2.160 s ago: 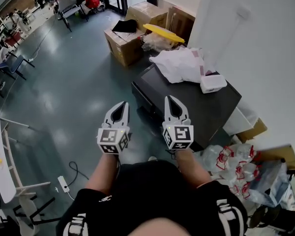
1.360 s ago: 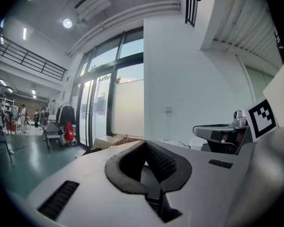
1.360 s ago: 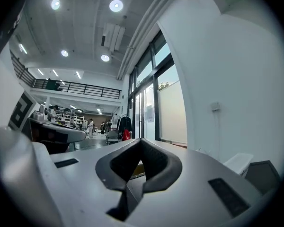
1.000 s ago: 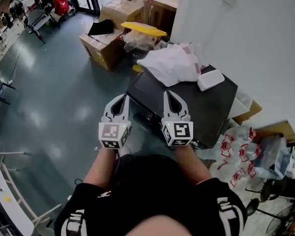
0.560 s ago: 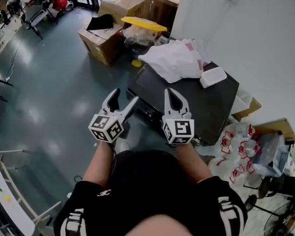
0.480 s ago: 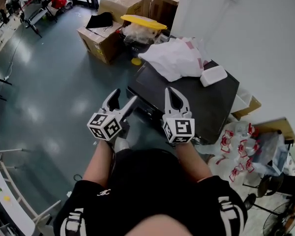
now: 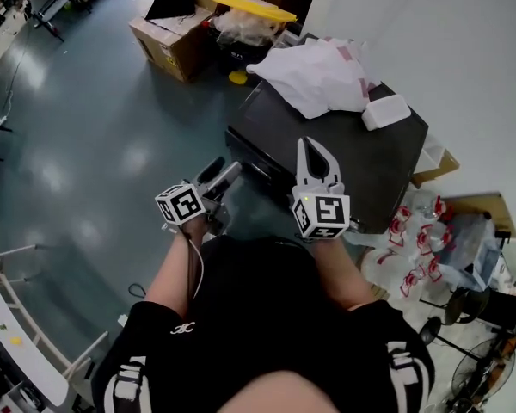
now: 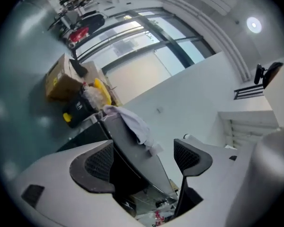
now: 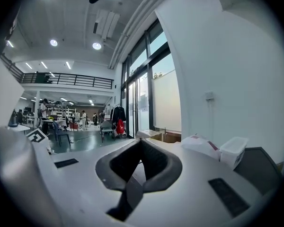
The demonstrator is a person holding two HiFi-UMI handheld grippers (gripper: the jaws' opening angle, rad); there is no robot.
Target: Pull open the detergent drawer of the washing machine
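The washing machine [image 7: 344,157] is a low dark box standing against the white wall [image 7: 464,76], and the person is bent over its front edge with a tool in each hand. A heap of white cloth [image 7: 318,76] lies across the far part of its flat top, and a small white lidded tub [image 7: 385,112] sits beside the heap, near the wall. The detergent drawer would be on the front panel [image 7: 267,177], which shows only as a thin dark strip under the top's near edge. From up here I can't pick the drawer itself out of that strip.

The left tool [image 7: 224,170] is rolled onto its side and points level at the machine's near left corner, just short of the front panel. Its jaws stand wide apart with nothing gripped. In the left gripper view, the dark corner of the machine shows in the gap between them, well beyond the pads.

The right tool [image 7: 315,149] is held upright over the near edge of the top. Its jaws are together and hold nothing.

A cardboard carton [image 7: 168,37] and a yellow lid [image 7: 254,7] stand on the grey-green floor [image 7: 86,144] past the machine. Clear bags with red print [image 7: 417,265] lie in a pile on its right
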